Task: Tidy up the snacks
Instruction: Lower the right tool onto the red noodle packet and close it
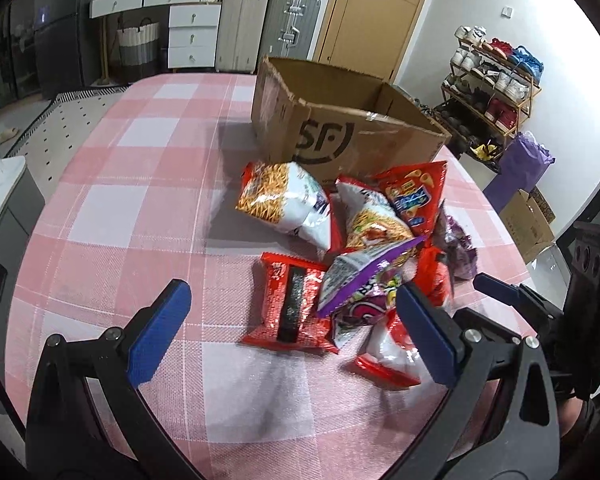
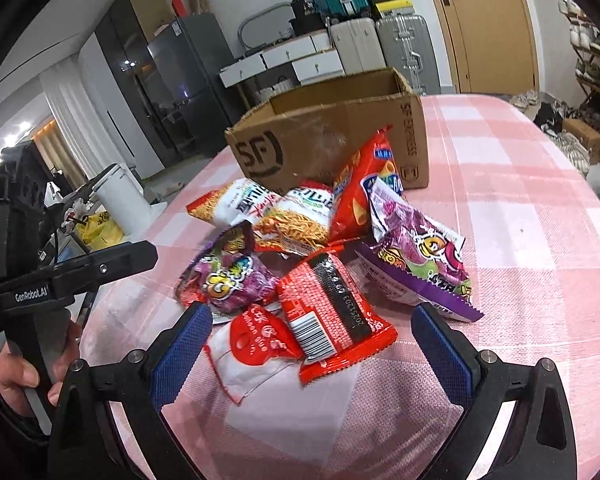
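Both hand-held grippers are seen spread wide, nothing held between the blue pads.

The left hand-held gripper (image 1: 292, 320) is held low over the desk (image 1: 140, 184), which is covered by a pink-and-white checked cloth. The snack pile (image 1: 352, 248) lies just ahead of it and toward its right finger. A red packet (image 1: 290, 304) with a black stripe lies flat between the fingers' tips. A purple bag (image 1: 364, 276) is tilted against the right pad (image 1: 424, 332). A white-and-red packet (image 1: 388, 352) lies just inside that pad.

The right hand-held gripper (image 2: 312, 344) is held over the near edge of the same pile. A red striped packet (image 2: 332, 312), barcode up, and a white packet (image 2: 248, 352) with a red label lie between its fingers. A second purple bag (image 2: 420, 256) is seen ahead of the right finger, another (image 2: 224, 276) ahead of the left. Two noodle bags (image 2: 284, 216) and a red chip bag (image 2: 360, 196) lie farther ahead.

An open cardboard box (image 2: 332, 136) stands beyond the pile, touching the chip bag. What the box holds cannot be told.

The other gripper's handle, gripped by a hand (image 2: 24, 368), is seen at the left of the right wrist view.
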Action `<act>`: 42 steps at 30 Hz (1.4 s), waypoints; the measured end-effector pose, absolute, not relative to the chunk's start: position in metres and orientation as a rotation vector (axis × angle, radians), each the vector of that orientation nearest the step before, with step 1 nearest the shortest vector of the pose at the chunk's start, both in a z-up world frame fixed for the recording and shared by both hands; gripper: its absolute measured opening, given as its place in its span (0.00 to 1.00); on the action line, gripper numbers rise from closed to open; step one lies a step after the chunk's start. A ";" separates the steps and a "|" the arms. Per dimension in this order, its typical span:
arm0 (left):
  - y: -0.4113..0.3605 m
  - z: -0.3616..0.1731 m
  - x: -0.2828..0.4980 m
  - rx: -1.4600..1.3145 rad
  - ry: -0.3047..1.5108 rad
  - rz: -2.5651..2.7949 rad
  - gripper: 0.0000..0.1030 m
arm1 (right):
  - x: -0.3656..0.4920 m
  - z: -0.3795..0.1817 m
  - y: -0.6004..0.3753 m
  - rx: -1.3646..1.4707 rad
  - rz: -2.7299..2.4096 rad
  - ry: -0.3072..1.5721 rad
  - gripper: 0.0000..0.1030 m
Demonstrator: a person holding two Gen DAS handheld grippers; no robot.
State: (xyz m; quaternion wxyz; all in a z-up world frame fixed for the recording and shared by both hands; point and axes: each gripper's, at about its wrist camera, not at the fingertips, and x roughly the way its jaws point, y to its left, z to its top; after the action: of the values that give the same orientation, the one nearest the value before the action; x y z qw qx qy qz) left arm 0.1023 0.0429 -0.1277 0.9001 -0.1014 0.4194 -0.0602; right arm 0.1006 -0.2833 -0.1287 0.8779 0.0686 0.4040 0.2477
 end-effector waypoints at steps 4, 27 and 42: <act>0.047 -0.141 0.109 -0.232 0.897 -0.134 0.99 | 0.112 -0.138 -0.281 0.153 0.521 0.870 0.99; 0.047 -0.176 0.117 -0.240 0.990 -0.157 0.99 | 0.134 -0.159 -0.259 0.128 0.548 0.930 0.44; 0.040 -0.186 0.119 -0.197 1.043 -0.147 0.99 | 0.117 -0.143 -0.278 0.170 0.560 0.858 0.44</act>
State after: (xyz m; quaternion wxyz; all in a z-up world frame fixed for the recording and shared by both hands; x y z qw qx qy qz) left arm 0.1190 0.0401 -0.1858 0.8598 -0.0937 0.4970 -0.0701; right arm 0.1175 -0.2781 -0.1435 0.8681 0.0812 0.4102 0.2674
